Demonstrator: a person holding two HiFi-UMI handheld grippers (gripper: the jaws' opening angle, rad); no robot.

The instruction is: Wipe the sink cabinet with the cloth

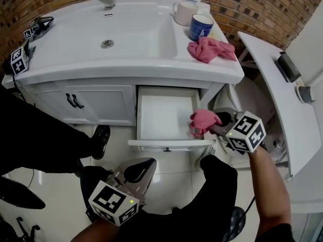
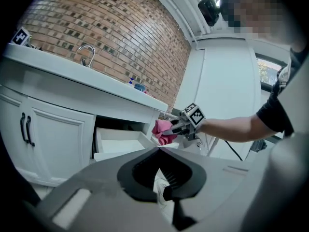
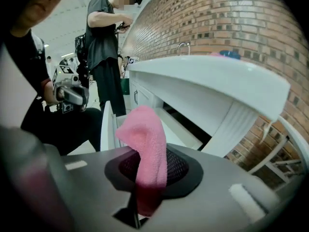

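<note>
Your head camera looks steeply down on the white sink cabinet (image 1: 101, 102), which both gripper cameras face low, from left and right.

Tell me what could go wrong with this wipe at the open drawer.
1. The pink cloth is pinched by one end in the right gripper. Rubbing may pull it free.
2. The drawer stands pulled out. Pressure at its front corner may slide it, and the left gripper is too far off to steady it.

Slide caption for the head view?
Right gripper holds pink cloth at right edge of open drawer; left gripper shut, empty.
</note>
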